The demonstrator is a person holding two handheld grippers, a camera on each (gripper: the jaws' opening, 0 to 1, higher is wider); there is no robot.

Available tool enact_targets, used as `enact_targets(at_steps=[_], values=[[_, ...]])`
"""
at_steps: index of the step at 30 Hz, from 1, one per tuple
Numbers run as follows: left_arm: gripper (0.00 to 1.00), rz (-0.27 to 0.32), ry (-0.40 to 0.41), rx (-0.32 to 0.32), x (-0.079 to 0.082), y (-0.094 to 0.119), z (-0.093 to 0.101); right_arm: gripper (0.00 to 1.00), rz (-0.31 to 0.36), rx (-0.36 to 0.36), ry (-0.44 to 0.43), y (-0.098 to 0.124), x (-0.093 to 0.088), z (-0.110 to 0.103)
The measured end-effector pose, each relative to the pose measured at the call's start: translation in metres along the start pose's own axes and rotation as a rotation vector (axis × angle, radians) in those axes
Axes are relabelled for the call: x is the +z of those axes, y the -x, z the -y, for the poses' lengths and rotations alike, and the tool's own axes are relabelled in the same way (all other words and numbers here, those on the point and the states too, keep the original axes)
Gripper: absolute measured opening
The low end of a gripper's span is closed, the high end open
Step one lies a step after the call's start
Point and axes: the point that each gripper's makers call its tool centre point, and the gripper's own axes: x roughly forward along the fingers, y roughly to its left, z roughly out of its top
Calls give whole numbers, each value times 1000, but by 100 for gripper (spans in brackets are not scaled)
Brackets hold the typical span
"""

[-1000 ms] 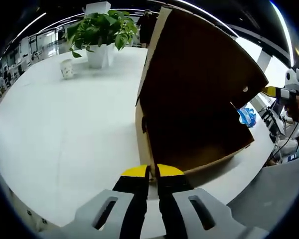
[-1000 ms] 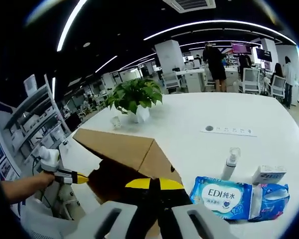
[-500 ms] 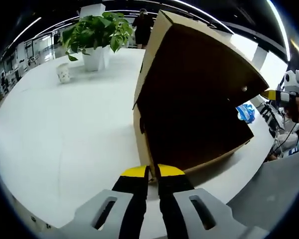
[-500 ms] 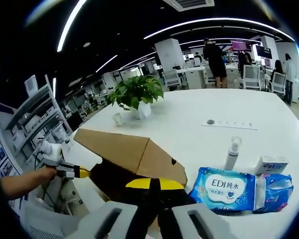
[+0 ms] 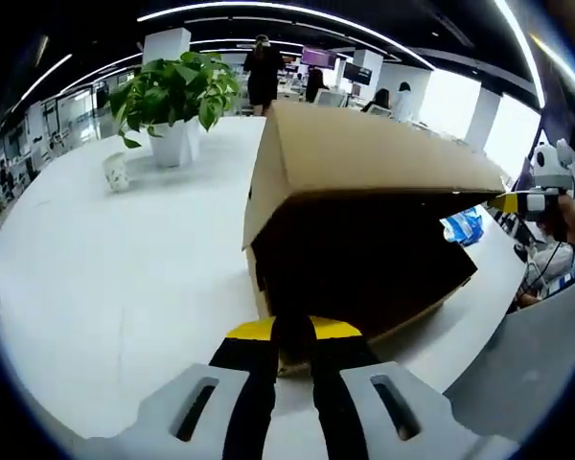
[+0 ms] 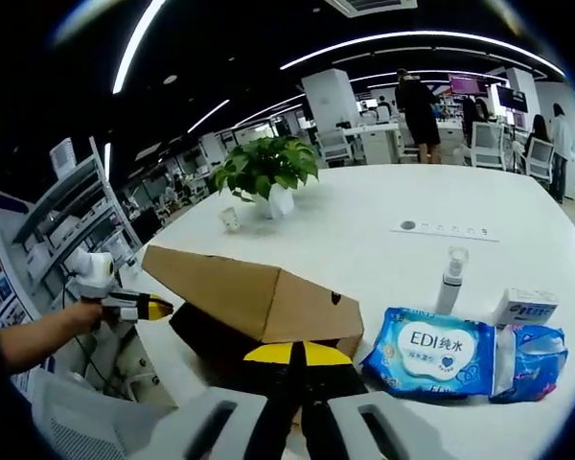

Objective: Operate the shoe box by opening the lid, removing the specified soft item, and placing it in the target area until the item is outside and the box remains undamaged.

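shoe box (image 5: 364, 192): one brown cardboard box on the white worktop (image 5: 105, 278), lid part raised over a dark inside; contents too dark to tell; a small round hole in one side (image 6: 335, 298).
left gripper (image 5: 293, 331): yellow-tipped fingers narrow, nearly together, at the box's lower front edge; whether they pinch the cardboard i cannot tell.
right gripper (image 6: 291, 353): yellow-tipped fingers close together against the near end of the box; grip unclear.
plant (image 6: 265, 165): one, green, in a white pot, well beyond the box.
wipes pack (image 6: 429, 351): one, blue and white, just beside the box; a second blue packet beside it.
spray bottle (image 6: 449, 278): one, upright behind the wipes.
small white cup (image 5: 116, 171): one, near the plant.
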Motion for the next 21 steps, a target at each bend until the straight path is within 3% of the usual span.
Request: enact_targets(at_steps=[12, 21], values=[[13, 111, -47, -10, 30, 10, 9, 0, -3, 33, 39, 2, -10, -6], [13, 136, -53, -1, 35, 15, 4, 1, -5, 57, 71, 3, -17, -11]])
